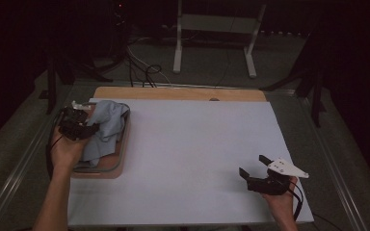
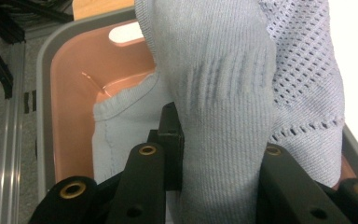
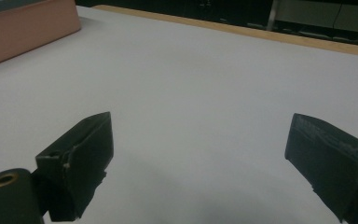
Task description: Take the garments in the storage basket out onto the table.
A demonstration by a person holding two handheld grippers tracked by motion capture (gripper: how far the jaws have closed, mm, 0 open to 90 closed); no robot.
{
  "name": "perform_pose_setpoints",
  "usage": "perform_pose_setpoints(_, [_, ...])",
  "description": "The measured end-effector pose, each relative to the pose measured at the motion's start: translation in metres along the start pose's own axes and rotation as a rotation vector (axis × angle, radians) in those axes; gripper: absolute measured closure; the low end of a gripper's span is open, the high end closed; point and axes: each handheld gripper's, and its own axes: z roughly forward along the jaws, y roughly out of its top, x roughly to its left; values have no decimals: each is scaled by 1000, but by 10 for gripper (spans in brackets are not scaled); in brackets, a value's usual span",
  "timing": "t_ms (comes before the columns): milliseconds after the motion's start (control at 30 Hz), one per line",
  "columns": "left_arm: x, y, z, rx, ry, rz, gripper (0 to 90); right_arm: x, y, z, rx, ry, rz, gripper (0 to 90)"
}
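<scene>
A light blue knit cloth [image 1: 108, 122] lies bunched in a pink tray with a grey rim [image 1: 111, 169] at the left of the table. My left gripper [image 1: 87, 126] reaches into the tray from its left side and is shut on a thick fold of the cloth. In the left gripper view the cloth [image 2: 223, 70] rises between the two black jaws of my left gripper [image 2: 219, 154], with an open-mesh part on the right, and the tray's pink wall [image 2: 70, 93] shows behind. My right gripper [image 1: 252, 164] rests at the front right, open. Nothing lies between its fingers [image 3: 198, 140].
A white board [image 1: 192, 144] covers most of the table, with a wooden strip [image 1: 173, 93] along its far edge. Beyond the table stand a white metal frame [image 1: 212, 38], loose cables [image 1: 147, 72] on the floor and dark stands at both sides.
</scene>
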Motion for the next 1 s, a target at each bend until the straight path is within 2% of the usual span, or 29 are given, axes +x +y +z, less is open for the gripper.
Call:
perform_pose_setpoints(300, [2,2,-6,-24,-11,-5,746,0,0,0,0,0,0,78])
perform_pose_setpoints(1000, [2,10,-21,-74,-28,19,746,0,0,1,2,6,-2,78])
